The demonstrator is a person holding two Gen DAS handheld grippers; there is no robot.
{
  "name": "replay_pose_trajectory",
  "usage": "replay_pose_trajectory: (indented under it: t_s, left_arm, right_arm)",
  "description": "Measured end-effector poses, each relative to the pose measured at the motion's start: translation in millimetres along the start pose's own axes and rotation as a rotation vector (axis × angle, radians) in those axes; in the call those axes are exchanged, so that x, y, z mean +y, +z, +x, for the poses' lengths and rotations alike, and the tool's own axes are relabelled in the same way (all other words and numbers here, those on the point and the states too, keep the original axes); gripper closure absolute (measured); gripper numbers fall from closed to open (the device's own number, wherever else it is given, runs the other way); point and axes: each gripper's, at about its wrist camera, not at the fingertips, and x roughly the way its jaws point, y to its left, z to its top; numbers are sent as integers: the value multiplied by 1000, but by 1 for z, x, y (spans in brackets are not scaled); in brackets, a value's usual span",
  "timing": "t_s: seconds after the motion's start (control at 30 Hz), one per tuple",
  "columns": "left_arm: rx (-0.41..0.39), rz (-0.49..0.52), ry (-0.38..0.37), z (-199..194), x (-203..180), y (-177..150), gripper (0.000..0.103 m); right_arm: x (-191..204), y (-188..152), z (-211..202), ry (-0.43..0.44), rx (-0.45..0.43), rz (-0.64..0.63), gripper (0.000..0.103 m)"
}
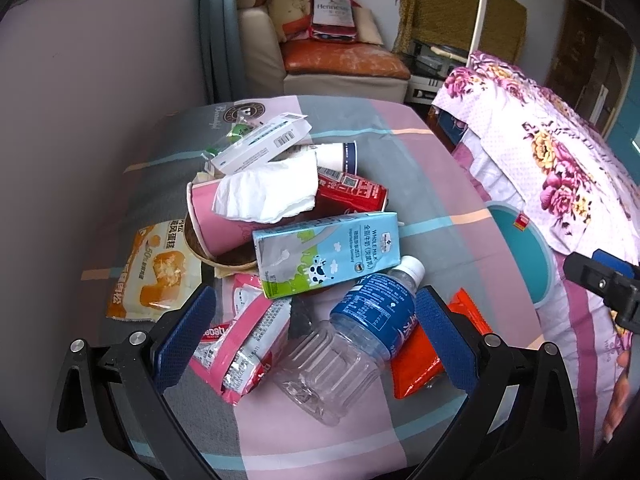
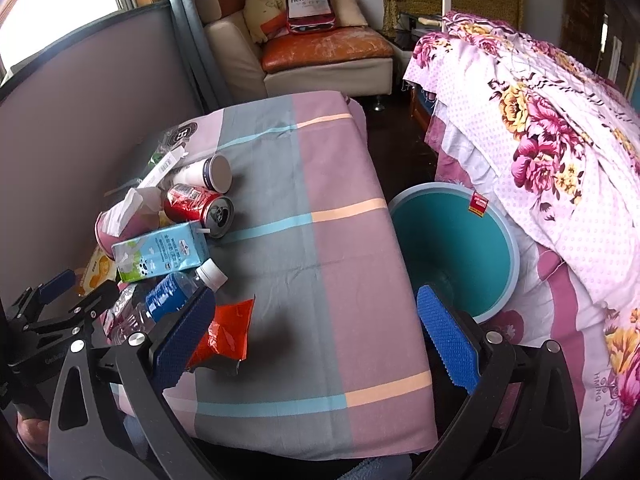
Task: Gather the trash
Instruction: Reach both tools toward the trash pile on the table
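Trash lies heaped on a tabletop draped in a pink, grey and blue checked cloth, with a whole-milk carton at the middle of the pile. Behind the carton lie a crushed red can, a pink paper cup with a white tissue draped over it, a white paper cup with a dark blue band and a white flattened box. To the carton's left sits a yellow cake wrapper. In front of the carton lie a pink snack packet, a clear water bottle with a blue label and an orange-red packet tucked against the bottle's right side. The left claw hangs over this near edge of the pile with its blue pads spread wide on either side of the bottle and the pink packet, gripping nothing. The right claw is likewise spread wide and empty, over bare cloth to the right of the carton. Farther right, off the tabletop's edge, stands a teal bin beside a bed under a floral cover.
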Motion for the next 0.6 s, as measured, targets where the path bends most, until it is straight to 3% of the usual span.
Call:
replay_pose_trajectory:
  t_s: [0.6]
  left_arm:
    - [20,36,-54,4,5,-1,3]
  right_arm:
    - [4,4,8,16,46,8,6]
